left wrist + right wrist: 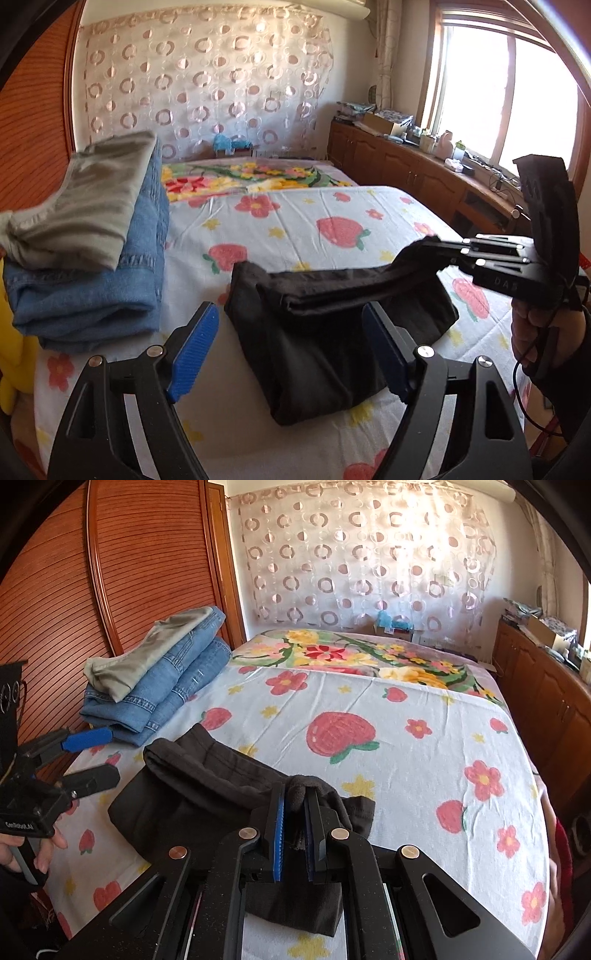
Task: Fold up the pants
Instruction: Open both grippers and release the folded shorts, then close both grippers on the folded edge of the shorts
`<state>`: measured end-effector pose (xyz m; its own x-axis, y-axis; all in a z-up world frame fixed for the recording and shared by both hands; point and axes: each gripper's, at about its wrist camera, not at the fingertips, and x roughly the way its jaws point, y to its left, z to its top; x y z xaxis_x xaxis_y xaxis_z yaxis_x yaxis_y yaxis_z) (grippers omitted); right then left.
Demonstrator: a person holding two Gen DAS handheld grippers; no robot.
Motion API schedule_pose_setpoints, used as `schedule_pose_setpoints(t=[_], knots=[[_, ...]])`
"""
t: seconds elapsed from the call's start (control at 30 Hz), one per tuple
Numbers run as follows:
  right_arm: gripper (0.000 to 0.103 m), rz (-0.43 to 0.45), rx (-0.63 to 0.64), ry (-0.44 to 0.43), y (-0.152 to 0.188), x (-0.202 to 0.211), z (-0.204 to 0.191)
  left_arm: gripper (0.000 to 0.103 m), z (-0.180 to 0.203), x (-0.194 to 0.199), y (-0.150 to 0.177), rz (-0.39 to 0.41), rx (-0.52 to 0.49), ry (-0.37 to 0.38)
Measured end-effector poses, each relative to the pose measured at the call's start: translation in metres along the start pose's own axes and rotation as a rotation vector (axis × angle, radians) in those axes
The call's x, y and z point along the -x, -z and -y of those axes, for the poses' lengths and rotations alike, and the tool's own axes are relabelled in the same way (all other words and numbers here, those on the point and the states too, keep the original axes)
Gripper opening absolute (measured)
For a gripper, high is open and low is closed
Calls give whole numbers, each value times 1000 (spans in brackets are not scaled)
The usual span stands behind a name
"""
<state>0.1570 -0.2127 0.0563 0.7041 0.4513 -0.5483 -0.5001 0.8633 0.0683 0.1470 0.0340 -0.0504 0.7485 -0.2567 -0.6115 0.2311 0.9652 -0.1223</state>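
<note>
Gripping black pants (207, 786), right gripper (295, 834) reads "DAS".

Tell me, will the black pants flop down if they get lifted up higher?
Probably floppy: the black pants already sag between the right tongs pinching them and the bed. They look soft and light, so the folded layers may slide apart. The left tongs are open.

We're in a home bedroom: a bed (406, 738) under a strawberry-and-flower sheet, a circle-patterned curtain (362, 554) on the far wall, a slatted wooden wardrobe door (110, 572), a sunlit window (498, 92), low wooden cabinets (406, 166) cluttered along the side.
</note>
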Motion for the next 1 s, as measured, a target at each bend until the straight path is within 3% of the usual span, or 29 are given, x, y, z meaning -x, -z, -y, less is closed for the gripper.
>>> schedule_pose_setpoints(t=[0.27,0.47,0.73,0.8,0.93,1.0], knots=[[29,-5,-15,46,-2,2,10,81,-6,-5,12,-42,17,-15],[30,-2,-23,35,7,21,16,81,-8,-2,21,-52,27,-19],[30,-88,-25,2,42,24,17,81,-9,-5,34,-80,44,15],[30,-106,-34,-6,48,22,18,76,-7,-5,37,-82,45,48],[30,-129,-44,-13,54,16,20,52,0,-7,41,-108,16,62],[30,-139,-46,-15,54,11,21,45,2,-9,43,-119,9,64]])
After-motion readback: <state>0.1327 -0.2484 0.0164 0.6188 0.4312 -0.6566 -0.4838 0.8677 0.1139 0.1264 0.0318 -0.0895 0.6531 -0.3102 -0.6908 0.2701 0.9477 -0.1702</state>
